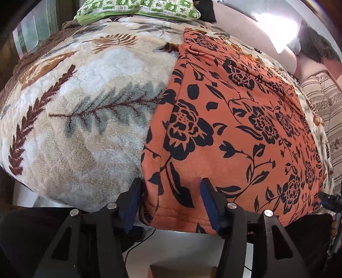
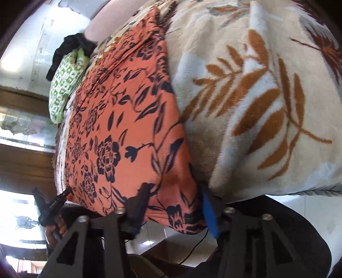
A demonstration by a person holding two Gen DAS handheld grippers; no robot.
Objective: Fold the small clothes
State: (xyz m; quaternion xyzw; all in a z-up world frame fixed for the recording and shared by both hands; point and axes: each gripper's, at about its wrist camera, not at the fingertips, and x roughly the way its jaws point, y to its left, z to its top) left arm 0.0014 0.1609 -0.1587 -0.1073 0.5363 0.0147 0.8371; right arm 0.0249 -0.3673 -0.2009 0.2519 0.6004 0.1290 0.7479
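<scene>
An orange cloth with a black flower print (image 1: 233,119) lies spread on a fluffy leaf-patterned blanket (image 1: 89,102). My left gripper (image 1: 171,192) is open, its fingers astride the cloth's near left corner at the bed edge. In the right wrist view the same cloth (image 2: 119,128) lies on the blanket (image 2: 256,107). My right gripper (image 2: 175,203) is open, its fingers astride the cloth's near right corner. The left gripper shows at the left edge of the right wrist view (image 2: 51,203), and the right gripper at the right edge of the left wrist view (image 1: 329,201).
A green-and-white patterned pillow (image 1: 136,8) lies at the far end of the bed, with a black garment (image 2: 68,49) beside it. A striped cushion (image 1: 322,100) is at the right. White floor (image 1: 181,248) and a cable lie below the bed edge.
</scene>
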